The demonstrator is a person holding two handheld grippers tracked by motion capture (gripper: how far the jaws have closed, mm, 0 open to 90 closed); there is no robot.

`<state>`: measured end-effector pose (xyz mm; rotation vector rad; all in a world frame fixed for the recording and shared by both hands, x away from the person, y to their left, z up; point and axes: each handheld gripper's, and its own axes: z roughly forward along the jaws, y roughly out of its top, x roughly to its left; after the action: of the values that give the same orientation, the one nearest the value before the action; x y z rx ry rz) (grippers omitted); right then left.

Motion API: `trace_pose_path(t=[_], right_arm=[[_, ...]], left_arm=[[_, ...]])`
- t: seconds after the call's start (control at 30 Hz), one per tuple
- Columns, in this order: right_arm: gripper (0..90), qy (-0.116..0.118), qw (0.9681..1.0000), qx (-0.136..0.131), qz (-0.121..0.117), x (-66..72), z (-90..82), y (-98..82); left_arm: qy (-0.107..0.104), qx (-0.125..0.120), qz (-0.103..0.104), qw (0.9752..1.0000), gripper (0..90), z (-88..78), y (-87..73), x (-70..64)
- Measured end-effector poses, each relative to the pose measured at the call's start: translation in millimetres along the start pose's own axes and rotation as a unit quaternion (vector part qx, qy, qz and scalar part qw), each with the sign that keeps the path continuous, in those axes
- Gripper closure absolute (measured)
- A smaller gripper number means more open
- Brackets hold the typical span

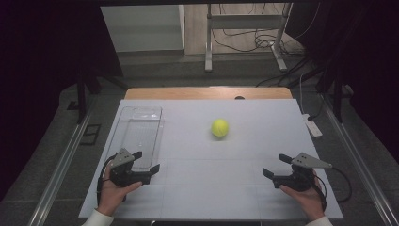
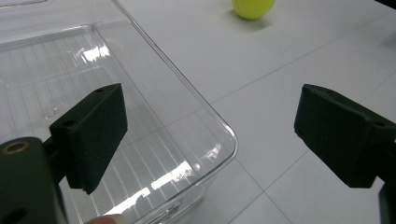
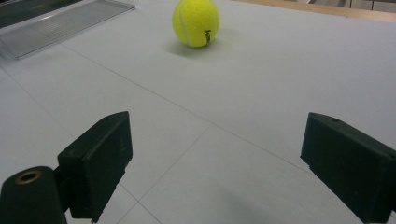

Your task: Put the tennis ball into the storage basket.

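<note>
Tennis ball (image 1: 219,127) sits mid-table toward far edge, free. Right gripper (image 1: 274,165) near right front corner, jaws apart, empty, ball straight ahead. Left gripper (image 1: 146,161) jaws apart, straddling near corner of clear tray (image 1: 126,123). Right looks better aimed.

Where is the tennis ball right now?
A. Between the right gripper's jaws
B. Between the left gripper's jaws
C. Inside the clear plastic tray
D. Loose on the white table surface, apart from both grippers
D: the tennis ball sits alone on the white table surface, right of the clear tray, with both grippers open and empty.
</note>
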<state>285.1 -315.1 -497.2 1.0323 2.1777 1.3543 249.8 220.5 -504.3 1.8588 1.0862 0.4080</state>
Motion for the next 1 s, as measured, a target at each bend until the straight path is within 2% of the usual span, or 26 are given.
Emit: trace_pose_path(t=[0.33, 0.63, 1.0], right_arm=[[9.7, 0.004, 1.0, 0.003, -0.004, 1.3, 1.3, 0.6], [9.7, 0.01, 0.9999, 0.004, -0.009, 6.0, 0.8, 0.7], [9.7, 0.005, 0.9999, -0.005, -0.013, 4.7, -2.9, 2.6]], left_arm=[[0.004, 0.002, 0.002, 1.0, 10.8, 0.3, -0.7, -2.4], [-0.003, -0.001, 0.003, 1.0, 10.7, -0.2, 0.6, -6.8], [-0.009, -0.002, 0.001, 1.0, 10.7, 2.2, 1.8, -7.7]])
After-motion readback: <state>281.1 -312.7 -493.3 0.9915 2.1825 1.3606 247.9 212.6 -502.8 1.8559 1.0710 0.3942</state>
